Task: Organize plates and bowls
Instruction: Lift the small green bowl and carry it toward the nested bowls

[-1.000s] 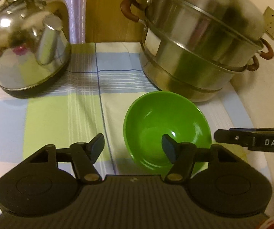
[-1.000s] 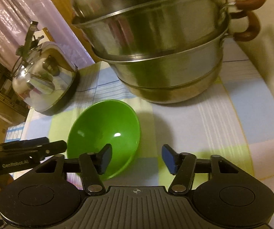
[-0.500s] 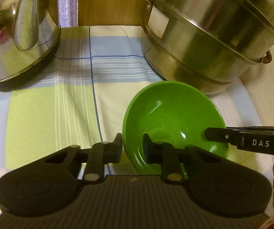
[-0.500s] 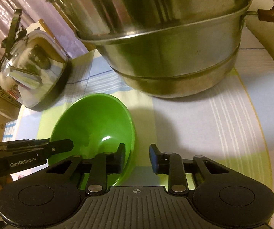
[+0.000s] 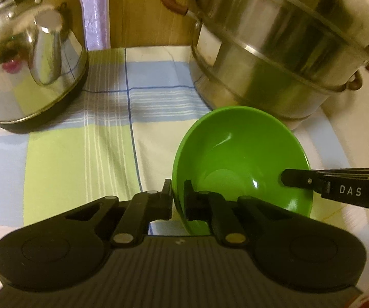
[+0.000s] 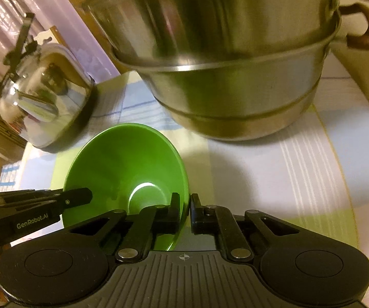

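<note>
The glossy green bowl (image 5: 238, 154) is sitting empty and open side up on the checked cloth, just in front of the steel pot, its rim pinched on opposite sides.

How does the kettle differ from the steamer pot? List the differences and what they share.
1. The kettle is a rounded dome with a spout; the steamer pot is a wide stack of tiers.
2. The kettle has a dark base band; the steamer pot has brown loop handles on its sides.
3. The kettle looks smaller than the steamer pot.
Both are shiny metal and stand on the checked cloth behind the green bowl.
</note>
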`<action>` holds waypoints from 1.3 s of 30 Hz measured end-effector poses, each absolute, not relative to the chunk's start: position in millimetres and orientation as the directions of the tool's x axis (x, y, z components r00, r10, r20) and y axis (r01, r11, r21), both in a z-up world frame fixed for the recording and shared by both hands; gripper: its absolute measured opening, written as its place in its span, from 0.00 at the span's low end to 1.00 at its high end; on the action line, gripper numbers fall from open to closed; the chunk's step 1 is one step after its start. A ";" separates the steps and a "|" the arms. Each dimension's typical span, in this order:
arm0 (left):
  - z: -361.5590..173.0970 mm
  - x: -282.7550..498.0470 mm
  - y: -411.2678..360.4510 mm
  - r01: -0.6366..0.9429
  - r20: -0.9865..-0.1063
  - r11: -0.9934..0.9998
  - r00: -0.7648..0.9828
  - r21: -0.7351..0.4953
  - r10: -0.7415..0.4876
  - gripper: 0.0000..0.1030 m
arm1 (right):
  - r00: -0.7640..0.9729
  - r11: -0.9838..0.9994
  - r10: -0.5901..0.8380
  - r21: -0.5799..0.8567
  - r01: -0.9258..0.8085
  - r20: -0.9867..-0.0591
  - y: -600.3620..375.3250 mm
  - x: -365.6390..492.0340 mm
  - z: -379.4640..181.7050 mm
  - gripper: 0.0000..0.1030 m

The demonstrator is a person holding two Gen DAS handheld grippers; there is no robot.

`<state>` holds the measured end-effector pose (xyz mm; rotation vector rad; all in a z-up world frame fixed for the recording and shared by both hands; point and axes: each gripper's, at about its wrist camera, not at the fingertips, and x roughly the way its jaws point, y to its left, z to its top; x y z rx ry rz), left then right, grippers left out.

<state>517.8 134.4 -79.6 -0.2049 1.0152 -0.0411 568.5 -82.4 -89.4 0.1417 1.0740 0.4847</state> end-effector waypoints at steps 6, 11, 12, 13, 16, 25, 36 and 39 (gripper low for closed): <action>-37.3 495.0 129.0 -0.049 -0.826 0.981 0.548 -0.188 -0.131 0.06 | 0.416 0.890 0.439 0.324 -0.320 -0.796 -92.1 552.7 -45.9 0.07; 6.4 466.7 115.0 -0.045 -0.812 0.978 0.566 -0.203 -0.143 0.06 | 0.434 0.892 0.434 0.310 -0.329 -0.789 -103.5 522.9 -5.1 0.07; 14.1 459.8 111.4 -0.039 -0.810 0.979 0.568 -0.201 -0.144 0.06 | 0.438 0.892 0.435 0.310 -0.328 -0.787 -106.2 515.8 3.3 0.07; 22.0 452.0 106.9 -0.033 -0.809 0.980 0.571 -0.196 -0.143 0.06 | 0.443 0.893 0.434 0.309 -0.328 -0.784 -109.5 507.2 12.3 0.07; 44.0 426.5 94.6 -0.015 -0.806 0.982 0.575 -0.187 -0.145 0.06 | 0.455 0.894 0.432 0.303 -0.331 -0.778 -116.8 481.4 34.2 0.07; 63.3 348.6 78.1 0.001 -0.804 0.975 0.566 -0.223 -0.185 0.06 | 0.468 0.895 0.432 0.303 -0.327 -0.771 -141.6 400.0 62.1 0.07; 58.1 262.9 66.0 0.003 -0.800 0.969 0.564 -0.248 -0.206 0.06 | 0.448 0.887 0.452 0.336 -0.317 -0.771 -166.8 314.1 55.8 0.07; 55.2 246.0 63.3 0.002 -0.800 0.969 0.564 -0.246 -0.205 0.06 | 0.440 0.884 0.459 0.346 -0.315 -0.772 -172.1 296.0 49.8 0.07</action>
